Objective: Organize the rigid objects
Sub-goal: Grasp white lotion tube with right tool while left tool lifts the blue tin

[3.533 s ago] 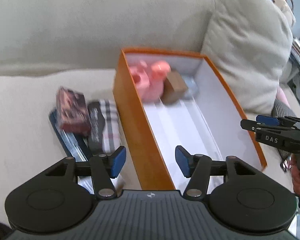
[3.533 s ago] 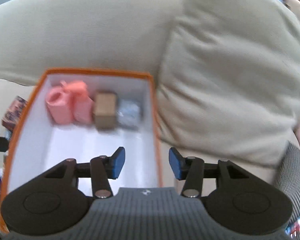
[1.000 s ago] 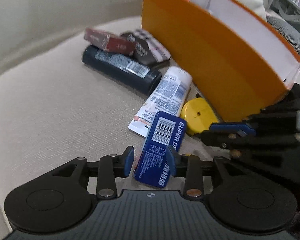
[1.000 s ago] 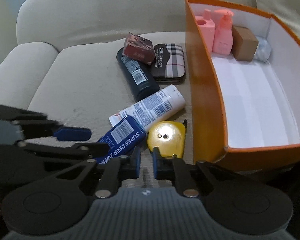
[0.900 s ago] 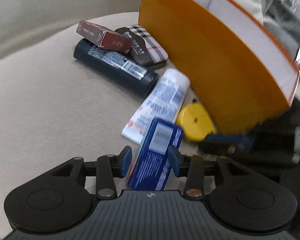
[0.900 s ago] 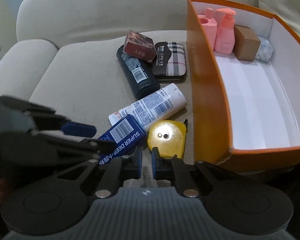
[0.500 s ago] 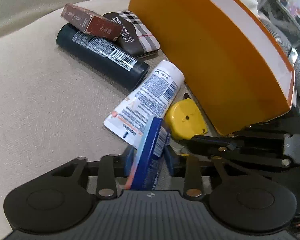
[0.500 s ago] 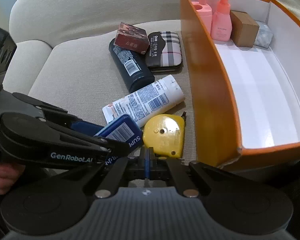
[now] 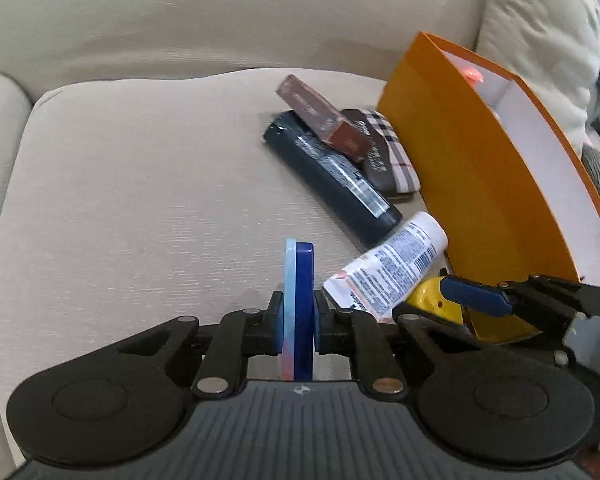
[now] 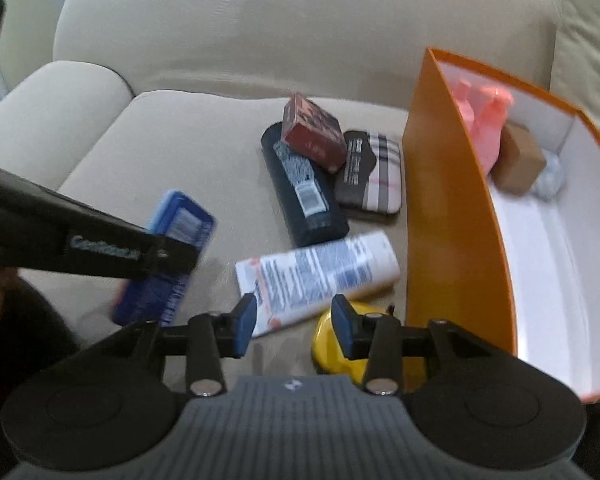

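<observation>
My left gripper [image 9: 298, 322] is shut on a flat blue box [image 9: 299, 280], held on edge above the sofa seat. In the right wrist view that blue box [image 10: 172, 248] hangs at the left under the left gripper's black finger [image 10: 100, 248]. My right gripper [image 10: 294, 322] is opening, with nothing pressed between its pads. It hovers over the end of a white tube [image 10: 320, 272] and a yellow tape measure [image 10: 332, 352]. The orange box [image 10: 444, 220] stands at the right, with pink bottles [image 10: 484, 120] and a brown carton [image 10: 518, 160] at its far end.
A dark bottle [image 9: 332, 180], a dark red box [image 9: 324, 118] resting on it and a plaid case [image 9: 388, 156] lie beside the orange box [image 9: 460, 184]. The sofa back rises behind, with a cushion [image 9: 540, 40] at the right.
My left gripper closed on the blue box, lifted it off the seat and rolled it onto its edge. My right gripper, shut before, has parted its jaws and shifted a little.
</observation>
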`<state>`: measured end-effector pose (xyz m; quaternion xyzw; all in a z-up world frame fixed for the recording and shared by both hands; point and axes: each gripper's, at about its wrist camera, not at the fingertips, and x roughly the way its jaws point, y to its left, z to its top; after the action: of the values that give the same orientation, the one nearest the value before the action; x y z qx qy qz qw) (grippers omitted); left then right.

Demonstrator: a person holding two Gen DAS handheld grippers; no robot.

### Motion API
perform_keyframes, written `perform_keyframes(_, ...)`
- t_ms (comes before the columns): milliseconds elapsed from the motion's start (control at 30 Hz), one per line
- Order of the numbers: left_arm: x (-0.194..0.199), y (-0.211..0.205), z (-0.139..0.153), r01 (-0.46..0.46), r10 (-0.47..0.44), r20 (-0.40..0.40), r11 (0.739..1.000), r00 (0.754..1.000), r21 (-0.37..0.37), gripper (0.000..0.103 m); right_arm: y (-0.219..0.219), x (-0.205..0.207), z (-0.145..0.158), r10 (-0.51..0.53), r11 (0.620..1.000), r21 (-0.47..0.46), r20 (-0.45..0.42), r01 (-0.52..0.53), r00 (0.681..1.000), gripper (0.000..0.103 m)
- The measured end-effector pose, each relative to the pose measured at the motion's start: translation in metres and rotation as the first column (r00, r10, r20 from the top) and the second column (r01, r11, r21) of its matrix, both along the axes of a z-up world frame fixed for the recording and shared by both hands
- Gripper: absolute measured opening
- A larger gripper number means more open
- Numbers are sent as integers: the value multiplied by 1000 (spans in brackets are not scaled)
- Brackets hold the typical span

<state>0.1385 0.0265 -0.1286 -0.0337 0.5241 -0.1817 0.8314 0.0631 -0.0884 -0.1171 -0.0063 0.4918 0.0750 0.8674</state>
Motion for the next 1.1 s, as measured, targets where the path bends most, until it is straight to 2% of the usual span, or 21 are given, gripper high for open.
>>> perform_keyframes(100, 1, -2, -2, -11, 11, 3, 1000, 1000, -1, 14, -7, 16, -7, -116, 993, 4, -52, 116, 992, 43)
perform_keyframes(267, 5, 0, -1, -17, 17, 4, 1000, 1000, -13, 14, -16, 39, -19, -276, 958, 33, -147, 284, 950, 50)
perform_keyframes(467, 12, 6, -1, -29, 29, 6, 999, 1000, -33, 14, -10, 54, -32, -359, 928, 36, -176, 370, 917, 65)
perform_keyframes(533, 13, 6, -2, -33, 33, 5, 999, 999, -35, 14, -16, 57, -46, -388, 906, 84, -221, 414, 895, 67)
perform_keyframes(567, 14, 5, -3, -35, 35, 4, 999, 999, -35, 14, -18, 57, -48, -401, 898, 96, -218, 429, 890, 65)
perform_keyframes(633, 13, 6, -4, -37, 37, 4, 999, 999, -34, 14, -16, 56, -44, -395, 907, 75, -192, 414, 899, 60)
perform_keyframes(700, 13, 6, -5, -43, 43, -1, 999, 999, -30, 14, -13, 51, -36, -381, 917, 63, -153, 394, 912, 51)
perform_keyframes(733, 13, 6, -6, -46, 46, -2, 999, 999, -27, 14, -11, 48, -30, -369, 924, 54, -126, 377, 921, 41)
perform_keyframes(767, 12, 6, -6, -49, 49, -2, 998, 999, -26, 14, -10, 45, -24, -352, 932, 58, -101, 359, 930, 37)
perform_keyframes(967, 5, 9, 1, -69, 69, 11, 997, 998, -31, 14, -9, 29, -9, -302, 950, 66, -68, 307, 951, 20)
perform_keyframes(1100, -1, 11, 10, -87, 88, 19, 995, 996, -50, 14, -11, 21, 5, -275, 956, 96, -39, 277, 961, 18)
